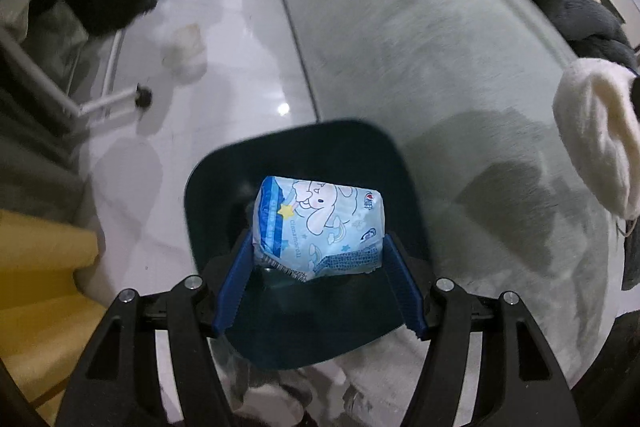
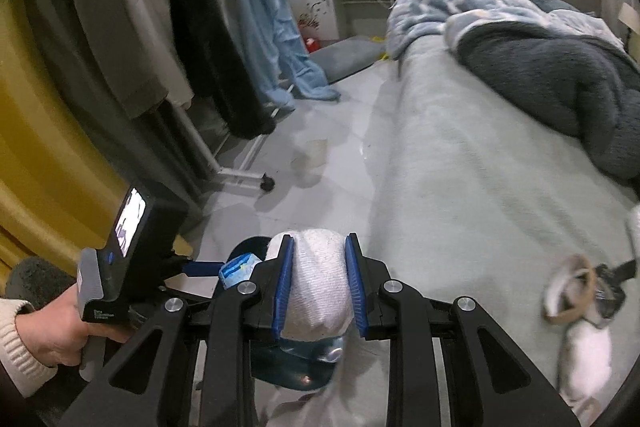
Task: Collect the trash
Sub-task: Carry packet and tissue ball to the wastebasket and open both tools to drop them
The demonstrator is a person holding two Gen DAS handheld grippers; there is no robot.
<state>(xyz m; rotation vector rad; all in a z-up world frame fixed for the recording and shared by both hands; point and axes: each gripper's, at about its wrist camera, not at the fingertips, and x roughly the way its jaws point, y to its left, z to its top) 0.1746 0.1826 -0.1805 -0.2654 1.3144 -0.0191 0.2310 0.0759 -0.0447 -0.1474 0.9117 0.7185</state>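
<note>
Blue cartoon wrapper (image 1: 318,223) pinched btwn my left gripper (image 1: 318,259) fingers, over the dark blue bin (image 1: 208,187). Right gripper (image 2: 320,283) fingers clamp a white tissue wad (image 2: 318,287), bin just below. Bed (image 2: 460,187) to the right.

- Left gripper (image 1: 318,259) was clamped on a light-blue cartoon-printed packet (image 1: 318,227).
- Packet hung over a dark blue bin (image 1: 208,187).
- Bin stood beside the bed (image 1: 420,47).
</note>
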